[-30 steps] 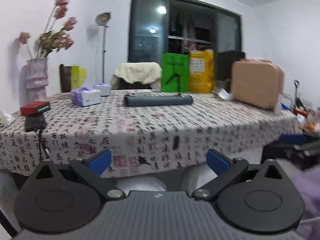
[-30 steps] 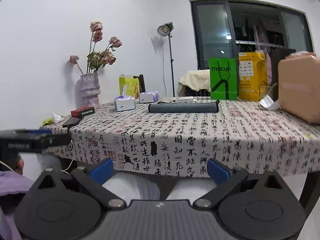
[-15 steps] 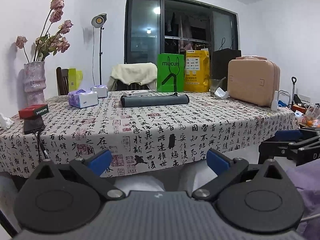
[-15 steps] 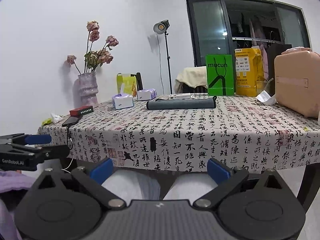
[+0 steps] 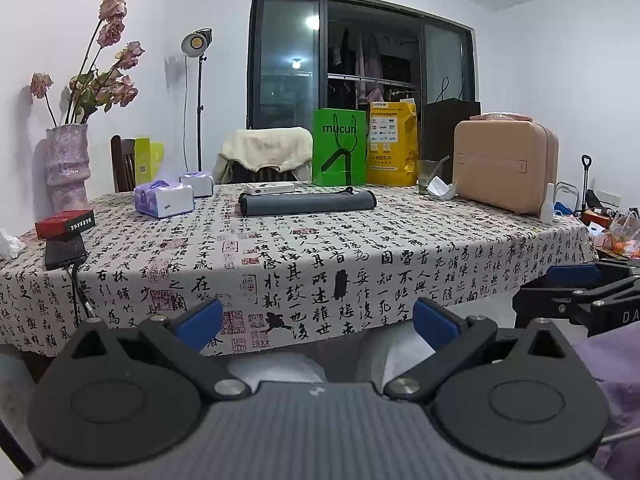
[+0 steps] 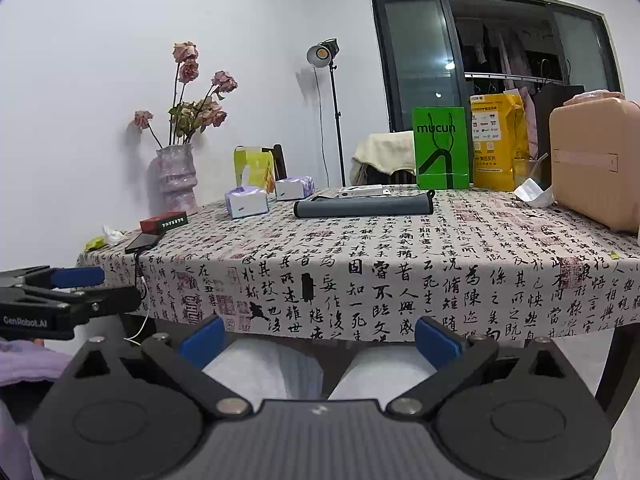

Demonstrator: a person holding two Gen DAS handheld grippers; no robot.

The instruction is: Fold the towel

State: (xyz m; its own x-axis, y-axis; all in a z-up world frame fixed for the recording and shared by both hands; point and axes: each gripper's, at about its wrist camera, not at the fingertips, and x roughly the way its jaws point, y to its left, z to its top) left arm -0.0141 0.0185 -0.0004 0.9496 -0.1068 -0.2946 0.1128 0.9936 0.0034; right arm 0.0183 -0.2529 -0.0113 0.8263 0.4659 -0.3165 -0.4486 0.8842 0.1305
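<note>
Blue pads on both tools are spread wide with nothing between them: left tool (image 5: 316, 318) and right tool (image 6: 318, 338) are both open and empty, held low in front of the counter's near edge. Each tool shows up in the other's view, right tool (image 5: 580, 292) off to the left tool's right, left tool (image 6: 60, 296) off to the right tool's left, about level with each other.

Directly ahead and slightly above both: the counter (image 5: 320, 256), covered in a calligraphy-print cloth that hangs over the near edge. Near half is bare, so there's room to work.

Further ahead, roughly centred on both tools: the grey towel (image 5: 307, 202), lying rolled or folded into a long bar across the counter. Can't tell which from here. A small black loop sits at its right end (image 6: 430, 194).

Step in hand, as I read it: approach, nothing gripped yet. Suggestions:
- raise both tools above the counter edge before going forward, or the hanging cloth gets snagged
- take the towel at its two ends, one tool each
- pinch only towel, not the cloth under it
- drag it to the bare near area before spreading it out

Beyond the towel: white box (image 5: 270, 188) just behind it, tissue boxes (image 5: 164, 199) ahead-left, green bag (image 5: 339, 152) and tan case (image 5: 506, 166) ahead-right. Keep clear.
</note>
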